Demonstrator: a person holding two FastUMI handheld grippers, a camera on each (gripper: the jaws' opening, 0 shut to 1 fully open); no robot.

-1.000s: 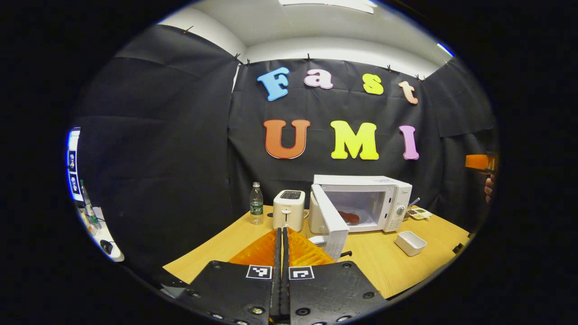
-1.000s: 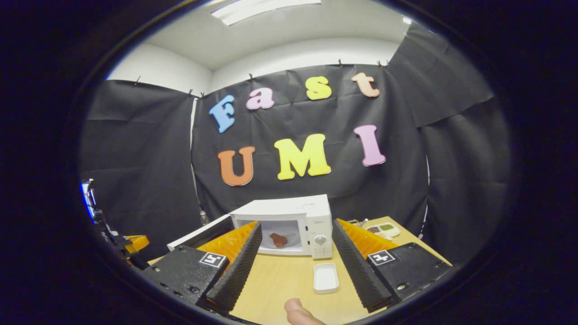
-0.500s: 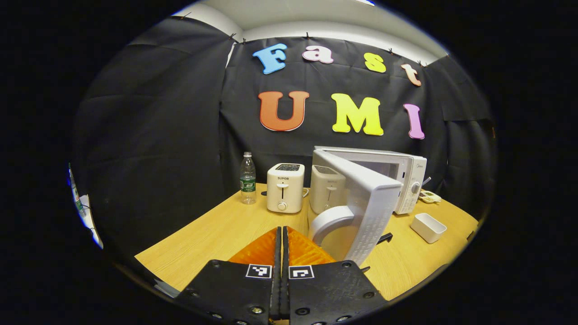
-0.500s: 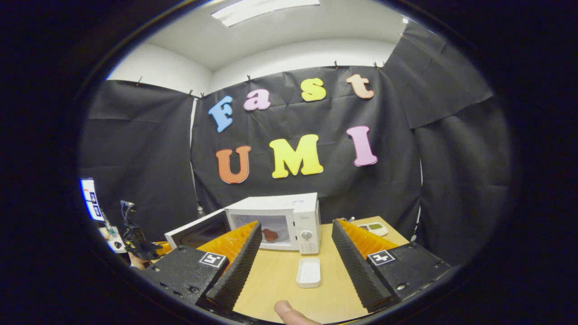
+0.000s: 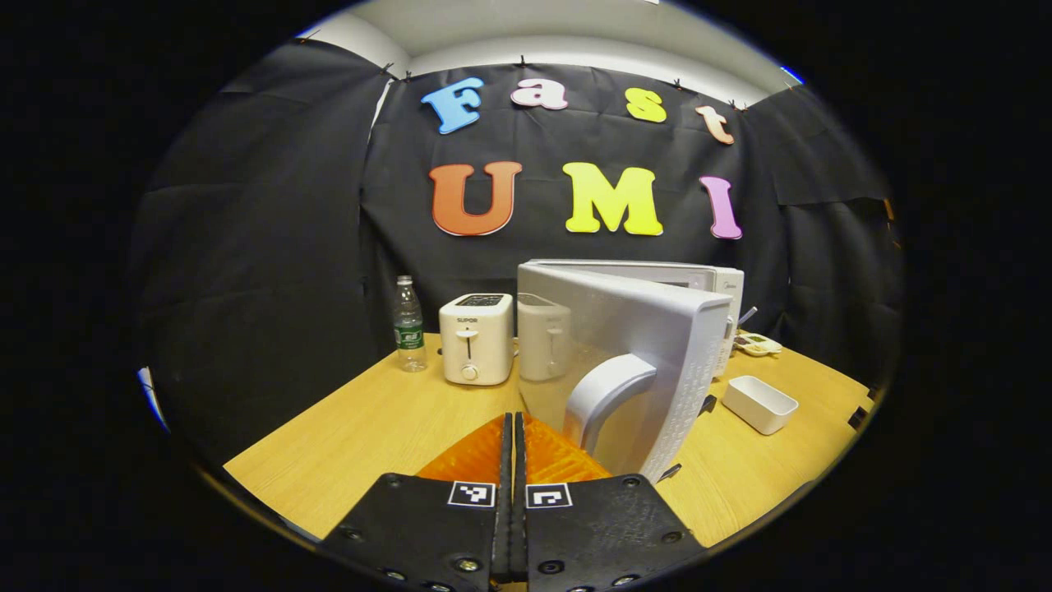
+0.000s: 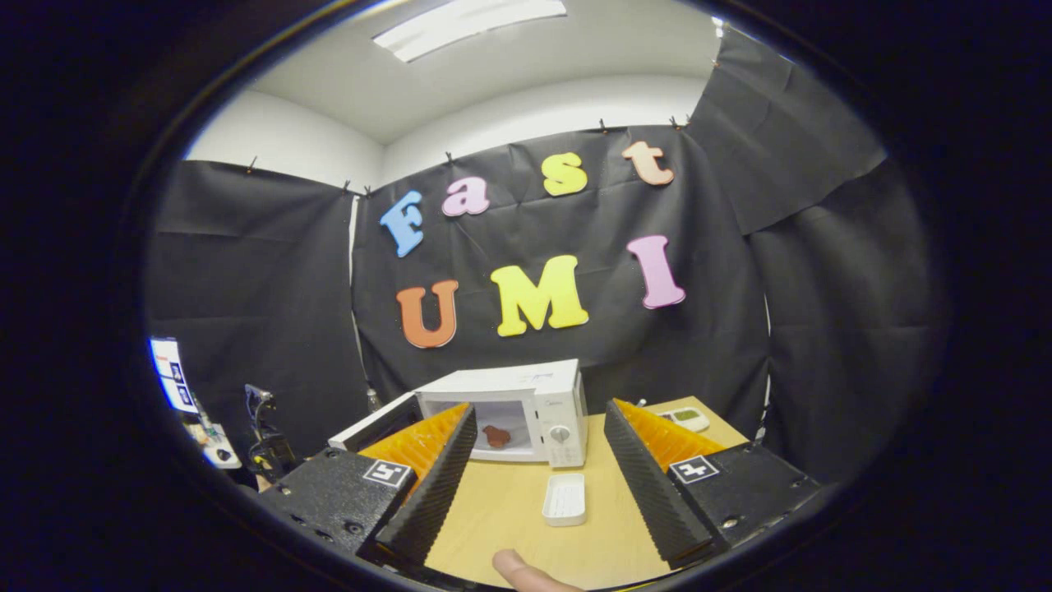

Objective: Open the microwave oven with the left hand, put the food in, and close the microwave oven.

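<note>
The white microwave [image 6: 534, 403] stands on the wooden table [image 5: 370, 427] with its door [image 5: 633, 329] partly open. A reddish-brown piece of food [image 6: 496, 436] lies inside the cavity. My left gripper [image 5: 511, 419] is shut with nothing in it. Its tips are low in front of the door's outer face, just left of the curved white handle [image 5: 604, 390]; I cannot tell whether they touch the door. My right gripper [image 6: 540, 415] is held open and empty, back from the table and facing the microwave's front. The door [image 6: 374, 423] angles out to the left there.
A white toaster [image 5: 477, 337] and a water bottle [image 5: 407, 325] stand left of the microwave. An empty white dish [image 6: 565, 499] lies in front of it, also visible as the dish [image 5: 760, 403]. A small tray [image 6: 686, 419] sits at the back right. A fingertip [image 6: 518, 567] shows at the bottom edge.
My left gripper has moved forward and down, close to the door's outer face, and the door has swung somewhat toward the cavity. The right gripper has drifted back slightly, still open.
</note>
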